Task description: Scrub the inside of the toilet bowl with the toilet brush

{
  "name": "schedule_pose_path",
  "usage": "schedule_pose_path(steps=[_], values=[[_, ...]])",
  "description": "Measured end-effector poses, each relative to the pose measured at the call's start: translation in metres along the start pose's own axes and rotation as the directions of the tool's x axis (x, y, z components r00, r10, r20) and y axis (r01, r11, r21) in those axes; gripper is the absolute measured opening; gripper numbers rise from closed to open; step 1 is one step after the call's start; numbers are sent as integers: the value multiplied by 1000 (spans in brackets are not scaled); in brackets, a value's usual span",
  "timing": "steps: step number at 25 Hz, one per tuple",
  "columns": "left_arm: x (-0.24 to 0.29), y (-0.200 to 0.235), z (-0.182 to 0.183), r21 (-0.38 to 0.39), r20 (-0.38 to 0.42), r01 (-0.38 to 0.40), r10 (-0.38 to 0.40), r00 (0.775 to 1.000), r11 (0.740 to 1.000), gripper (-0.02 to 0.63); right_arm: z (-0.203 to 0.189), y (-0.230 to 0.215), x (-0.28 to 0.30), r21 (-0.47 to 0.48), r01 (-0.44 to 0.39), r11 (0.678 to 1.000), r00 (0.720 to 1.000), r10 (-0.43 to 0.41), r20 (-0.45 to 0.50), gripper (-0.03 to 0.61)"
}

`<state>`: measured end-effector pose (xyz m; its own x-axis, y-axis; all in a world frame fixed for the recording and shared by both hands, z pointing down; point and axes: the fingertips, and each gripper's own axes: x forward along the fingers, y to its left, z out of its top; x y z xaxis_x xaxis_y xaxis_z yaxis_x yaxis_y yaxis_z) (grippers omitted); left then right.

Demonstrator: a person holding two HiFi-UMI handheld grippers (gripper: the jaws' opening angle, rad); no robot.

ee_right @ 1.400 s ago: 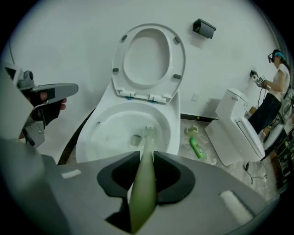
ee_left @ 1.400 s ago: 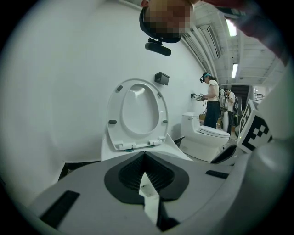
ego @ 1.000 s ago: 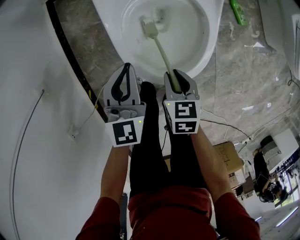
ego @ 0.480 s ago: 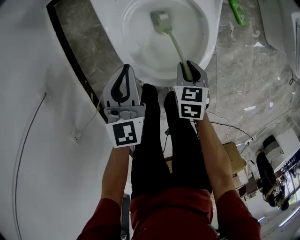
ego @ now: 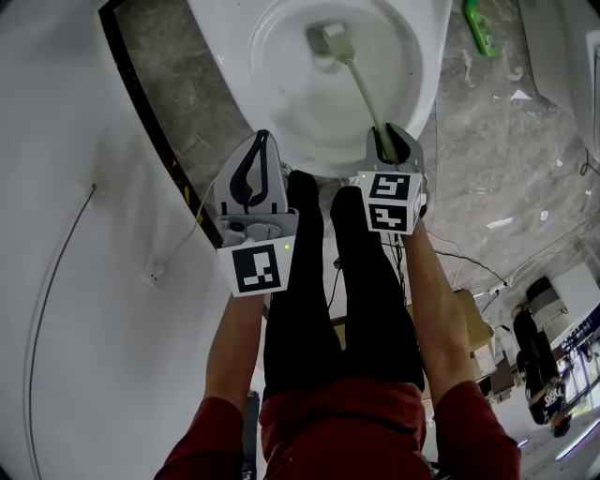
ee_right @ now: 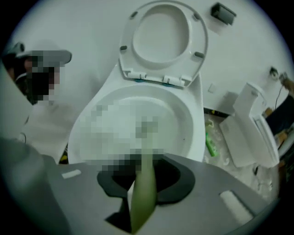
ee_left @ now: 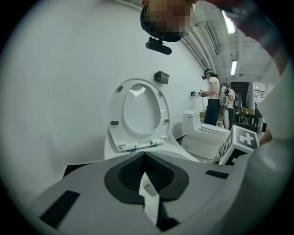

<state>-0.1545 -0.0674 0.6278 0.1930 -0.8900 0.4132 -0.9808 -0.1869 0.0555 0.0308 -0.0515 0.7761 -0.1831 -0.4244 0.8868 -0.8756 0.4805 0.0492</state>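
Toilet brush (ego: 361,86) slants into the toilet bowl (ego: 427,66). Its head sits toward the bowl's twelve o'clock side, and its pale green handle runs back over the rim at five o'clock. The right gripper (ego: 392,150) is clamped on the end of that handle, with the stem showing between its jaws. The left gripper (ego: 258,171) hangs at its nine o'clock, jaws pressed together on nothing. A green bottle (ego: 476,23) lies on the marble floor (ego: 506,141) at the bowl's two o'clock.

Red sleeves (ego: 202,436) — black trousers (ego: 300,319).
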Motion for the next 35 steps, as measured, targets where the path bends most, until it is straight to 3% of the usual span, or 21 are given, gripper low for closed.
schedule_pose_path(steps=[3, 7, 9, 11, 15, 20, 28, 31, 35], values=[[-2, 3, -3, 11, -9, -3, 3, 1000, 1000, 6, 18, 20, 4, 178, -115, 977, 993, 112, 26, 104], [-5, 8, -8, 5, -25, -22, 22, 999, 1000, 5, 56, 48, -25, 362, -307, 880, 949, 254, 186, 104], [-5, 9, -7, 3, -20, -25, 25, 999, 1000, 5, 60, 53, -39, 418, -362, 833, 929, 286, 234, 104], [-4, 7, -7, -2, -18, -22, 22, 1000, 1000, 5, 51, 49, -38, 456, -364, 812, 930, 287, 231, 104], [-2, 3, -6, 5, -17, 1, -1, 1000, 1000, 6, 41, 28, 0, 445, -250, 860, 968, 210, 138, 104], [-2, 2, -6, 9, -17, 11, -11, 1000, 1000, 5, 43, 11, 28, 378, -179, 908, 984, 173, 51, 104], [-1, 3, 0, 6, 5, 5, -5, 1000, 1000, 5, 64, -30, -50, 443, -145, 885, 987, 100, 122, 104], [3, 0, 3, 6, 8, 5, -5, 1000, 1000, 6, 53, -29, -19, 454, -145, 879, 989, 123, 76, 104], [6, -8, 5, 10, -8, 20, -20, 1000, 1000, 5, 37, -30, 30, 535, -147, 832, 985, 170, 5, 104]])
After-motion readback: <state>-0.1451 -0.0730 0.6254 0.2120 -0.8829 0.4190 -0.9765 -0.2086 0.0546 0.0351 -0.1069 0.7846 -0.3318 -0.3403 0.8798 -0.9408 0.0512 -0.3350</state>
